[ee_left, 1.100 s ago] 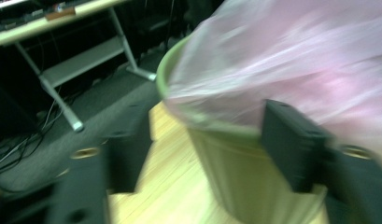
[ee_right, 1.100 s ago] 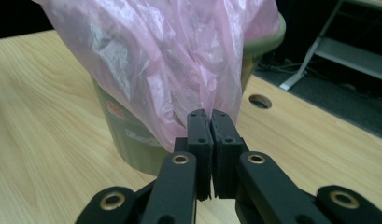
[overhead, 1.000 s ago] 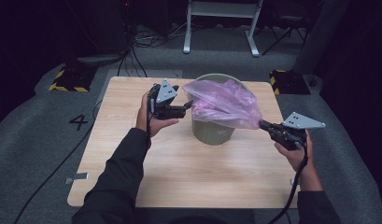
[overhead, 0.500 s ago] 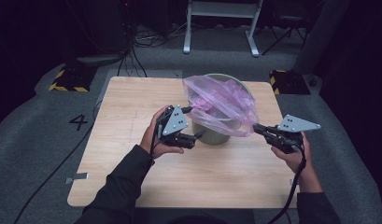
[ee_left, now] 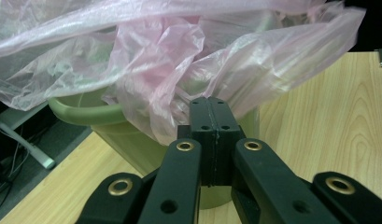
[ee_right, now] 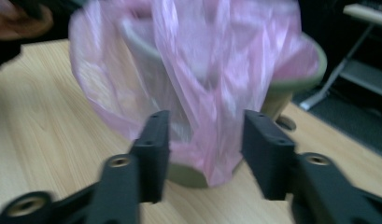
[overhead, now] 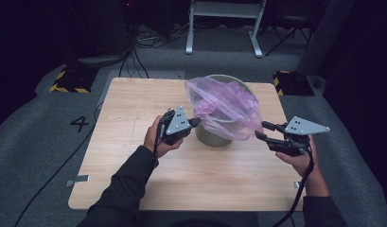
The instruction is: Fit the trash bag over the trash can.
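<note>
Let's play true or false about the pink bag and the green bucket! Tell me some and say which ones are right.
1. The pink bag drapes over the green bucket. True.
2. The left gripper has its jaws wide open. False: its jaws are pressed together.
3. The right gripper has its jaws apart with bag plastic between them. True.
4. The bucket lies tipped on its side. False: it stands upright on the wooden table.
5. The bag is blue. False: it is pink.
</note>
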The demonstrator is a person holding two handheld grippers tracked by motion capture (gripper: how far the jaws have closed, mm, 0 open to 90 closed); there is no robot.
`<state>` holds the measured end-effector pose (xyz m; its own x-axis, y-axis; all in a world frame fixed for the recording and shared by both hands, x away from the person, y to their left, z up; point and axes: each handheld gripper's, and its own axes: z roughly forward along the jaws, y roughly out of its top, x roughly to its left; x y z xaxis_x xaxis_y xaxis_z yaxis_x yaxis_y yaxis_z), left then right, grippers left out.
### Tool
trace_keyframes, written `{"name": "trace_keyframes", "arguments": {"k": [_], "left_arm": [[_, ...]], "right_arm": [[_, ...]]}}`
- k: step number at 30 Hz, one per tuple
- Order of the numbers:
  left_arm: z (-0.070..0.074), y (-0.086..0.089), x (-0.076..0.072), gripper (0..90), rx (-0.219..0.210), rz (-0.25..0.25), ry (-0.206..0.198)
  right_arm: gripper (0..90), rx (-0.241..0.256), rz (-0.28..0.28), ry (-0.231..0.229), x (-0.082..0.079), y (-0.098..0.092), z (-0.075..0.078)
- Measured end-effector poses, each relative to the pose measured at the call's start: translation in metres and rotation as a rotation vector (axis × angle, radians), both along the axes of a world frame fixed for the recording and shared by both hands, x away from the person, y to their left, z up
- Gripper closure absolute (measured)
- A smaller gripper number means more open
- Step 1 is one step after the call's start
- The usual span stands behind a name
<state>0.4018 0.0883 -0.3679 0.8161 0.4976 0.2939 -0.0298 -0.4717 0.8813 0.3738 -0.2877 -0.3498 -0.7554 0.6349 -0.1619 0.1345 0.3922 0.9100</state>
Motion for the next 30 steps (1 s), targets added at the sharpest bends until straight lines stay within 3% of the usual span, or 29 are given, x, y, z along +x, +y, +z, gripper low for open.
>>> {"name": "trace_keyframes", "arguments": {"k": [1, 6, 7, 9, 10, 14, 15, 17, 19, 22, 26, 27, 30], "left_arm": [[-0.002, 0.000, 0.000, 90.0, 0.017, 0.005, 0.002], [-0.008, 0.001, 0.004, 90.0, 0.012, 0.012, 0.028], [-0.010, 0.001, 0.006, 90.0, 0.018, 0.015, 0.037], [-0.012, 0.001, 0.007, 90.0, 0.025, 0.015, 0.040], [-0.014, 0.000, 0.008, 90.0, 0.038, 0.021, 0.039], [-0.016, 0.002, 0.012, 90.0, 0.039, 0.034, 0.047], [-0.017, 0.003, 0.015, 90.0, 0.039, 0.040, 0.058], [-0.019, 0.005, 0.016, 90.0, 0.040, 0.046, 0.059], [-0.023, 0.010, 0.021, 90.0, 0.042, 0.067, 0.078], [-0.028, 0.013, 0.027, 90.0, 0.057, 0.085, 0.092], [-0.033, 0.016, 0.034, 90.0, 0.058, 0.104, 0.112], [-0.037, 0.016, 0.039, 90.0, 0.067, 0.121, 0.125], [-0.041, 0.016, 0.043, 90.0, 0.061, 0.130, 0.139]], "right_arm": [[37.0, 0.015, -0.006, -0.024, -0.005, 0.001, 0.009], [33.5, 0.007, -0.003, -0.062, -0.010, 0.012, 0.025], [33.1, -0.012, 0.000, -0.073, -0.009, 0.024, 0.033], [33.5, -0.020, 0.005, -0.079, -0.008, 0.029, 0.035], [36.4, -0.058, 0.011, -0.078, -0.005, 0.044, 0.041], [38.8, -0.137, -0.012, -0.076, 0.001, 0.064, 0.043], [46.3, -0.223, -0.082, -0.090, 0.007, 0.078, 0.042], [56.8, -0.270, -0.158, -0.112, 0.013, 0.084, 0.039], [70.5, -0.257, -0.194, -0.100, 0.018, 0.082, 0.038], [81.7, -0.221, -0.240, -0.096, 0.024, 0.073, 0.039], [86.8, -0.168, -0.274, -0.090, 0.031, 0.059, 0.038], [87.9, -0.154, -0.322, -0.090, 0.039, 0.050, 0.037], [88.4, -0.119, -0.330, -0.076, 0.045, 0.042, 0.035]]}}
